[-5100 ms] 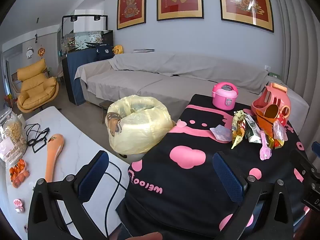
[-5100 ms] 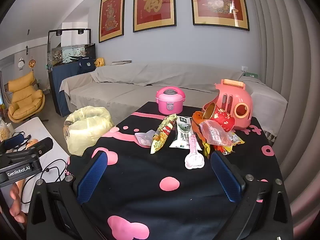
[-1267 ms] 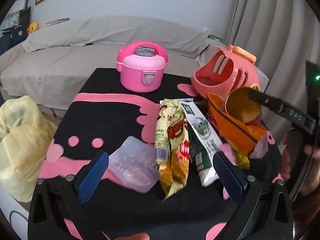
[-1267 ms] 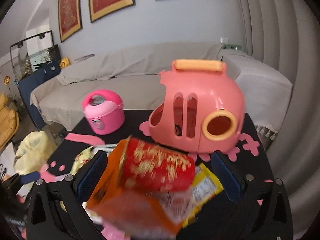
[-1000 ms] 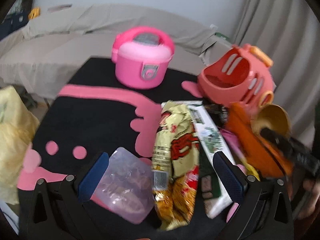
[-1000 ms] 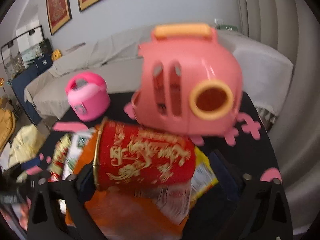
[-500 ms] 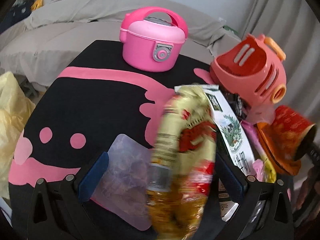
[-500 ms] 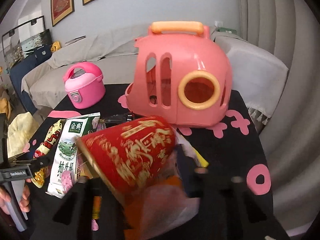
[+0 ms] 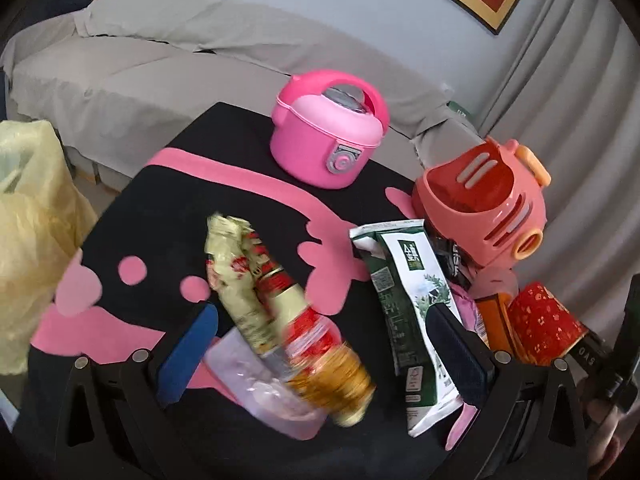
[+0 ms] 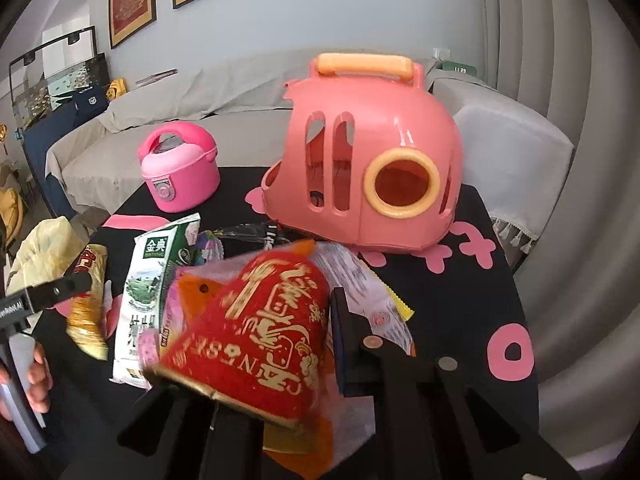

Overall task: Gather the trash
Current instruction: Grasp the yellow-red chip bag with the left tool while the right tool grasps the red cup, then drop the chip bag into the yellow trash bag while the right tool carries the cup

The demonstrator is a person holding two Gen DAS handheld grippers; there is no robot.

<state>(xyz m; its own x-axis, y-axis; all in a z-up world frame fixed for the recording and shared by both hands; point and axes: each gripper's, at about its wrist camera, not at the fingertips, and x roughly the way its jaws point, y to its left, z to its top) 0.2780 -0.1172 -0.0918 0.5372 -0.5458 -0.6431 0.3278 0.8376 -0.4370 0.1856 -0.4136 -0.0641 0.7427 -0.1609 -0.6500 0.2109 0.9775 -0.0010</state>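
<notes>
Your right tongs [image 10: 256, 344] are clamped on the red paper cup [image 10: 256, 328], which lies tilted between the fingers with its gold rim toward you. Only the right finger [image 10: 352, 344] shows plainly; the cup hides the other. Under and behind the cup sit an orange wrapper [image 10: 192, 286] and a clear wrapper with print [image 10: 360, 280], both in front of the pink toy basket [image 10: 368, 168].

Your left tongs [image 9: 320, 344] stand wide apart, with a yellow-and-red snack bag [image 9: 280, 300] between the blue pads [image 9: 188, 344]. The bag is blurred, and you cannot tell whether either pad touches it. A clear plastic bag [image 9: 264, 392] lies under its near end. Just right of the snack bag, toward the toy basket [image 9: 480, 200], lies a green-and-white milk pouch [image 9: 408, 300], its near part behind the right pad. The red cup [image 9: 544, 328] shows at the right edge of this view, near the basket.

Left of the basket on the black-and-pink tablecloth [image 9: 160, 208] stands a pink toy rice cooker [image 9: 328, 132]. Well left of it, off the table's edge, is the yellow trash bag [image 9: 36, 232]. A grey sofa [image 9: 140, 72] runs behind the table.
</notes>
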